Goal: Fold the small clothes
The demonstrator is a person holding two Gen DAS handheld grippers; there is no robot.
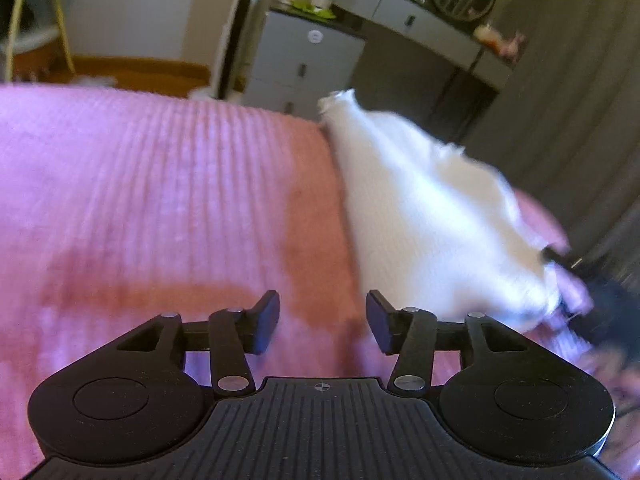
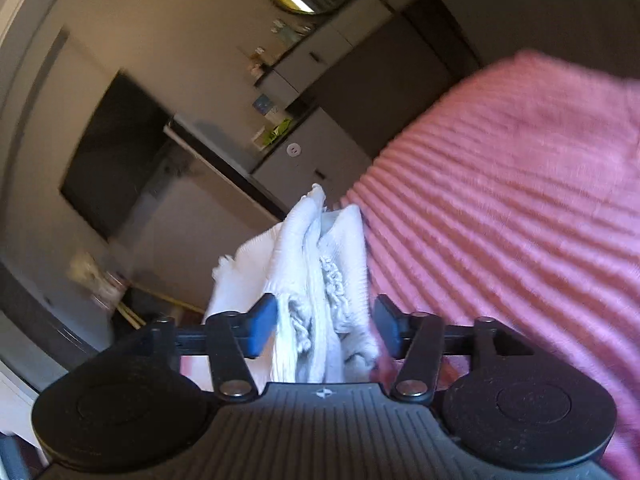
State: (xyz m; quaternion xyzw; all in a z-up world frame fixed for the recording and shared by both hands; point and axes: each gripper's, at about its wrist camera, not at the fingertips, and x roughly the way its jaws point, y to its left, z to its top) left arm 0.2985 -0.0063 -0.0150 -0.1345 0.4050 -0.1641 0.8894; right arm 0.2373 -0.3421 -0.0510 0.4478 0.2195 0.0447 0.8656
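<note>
Cloth, white and knitted [image 2: 320,272], was bunched between the fingers of the right gripper [image 2: 326,330], held off the pink ribbed bedspread [image 2: 500,208] just beside it. Left gripper [image 1: 323,322] hovered over the bedspread, fingers parted, nothing between them. Grey drawer unit [image 1: 296,60] stood beyond the bed.

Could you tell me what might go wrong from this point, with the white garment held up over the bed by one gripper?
1. The right gripper pinches a bunched edge of the white garment; several layers sit between its jaws, so one could slip free.
2. The left gripper is open over the pink bedspread and holds nothing, so the cloth hangs from one point and may land crumpled.
3. Both views are motion-blurred; a fast swing might carry the garment past the bed's edge.
</note>
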